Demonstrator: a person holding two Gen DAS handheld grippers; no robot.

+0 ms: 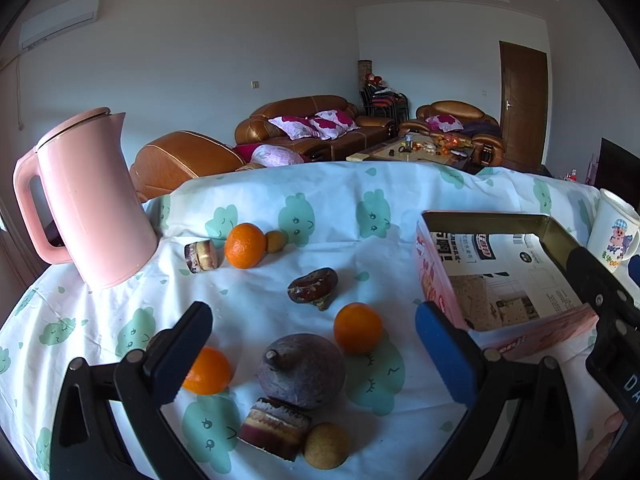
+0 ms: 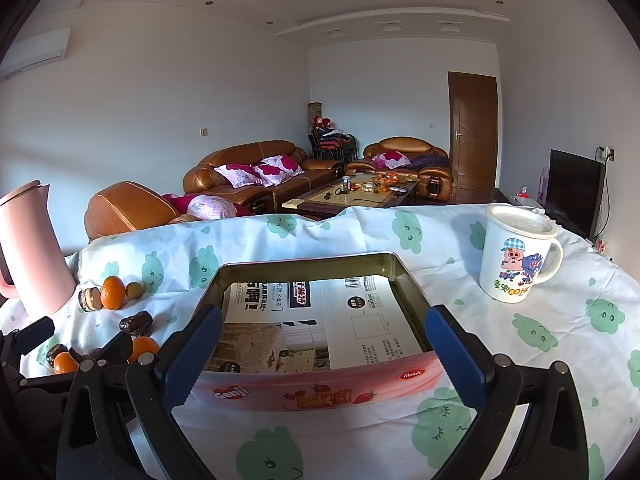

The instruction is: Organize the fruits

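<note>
Hovering over the fruit scattered on the cloud-print cloth of the counter (image 1: 400, 184), the left gripper (image 1: 314, 354) is holding its blue-padded fingers (image 1: 444, 356) spread wide and empty, with the dull purple round fruit (image 1: 302, 370) lying between and just beyond them. The right gripper (image 2: 324, 356) is likewise released and holding nothing, its fingers framing the near wall of the pink rectangular biscuit tin (image 2: 320, 390), which is sitting open toward the counter's right side with a printed paper sheet lining its bottom.

Judging by the layout, the step in hand is picking a first fruit for the tin, and nothing is in it yet. The purple fruit is probably the natural choice: the fingers should be coming down around its widest part, clear of the layered brown cake slice (image 1: 276, 426) touching its near side and the small tan round fruit (image 1: 326, 446) beside that. Closing too low is risking a nudge to the cake.

Two small oranges are flanking the purple fruit, one (image 1: 208, 370) partly hidden behind the left finger and another (image 1: 357, 328) just beyond on the right; either could be rolling if bumped. A wrinkled dark dried fruit (image 1: 313, 286) is lying farther back, with a third orange (image 1: 245, 245) near the far left edge, close to the pink plastic kettle (image 1: 86, 200). A white cartoon-printed lidded mug (image 2: 518, 258) is standing near the right edge, well apart from the tin.
</note>
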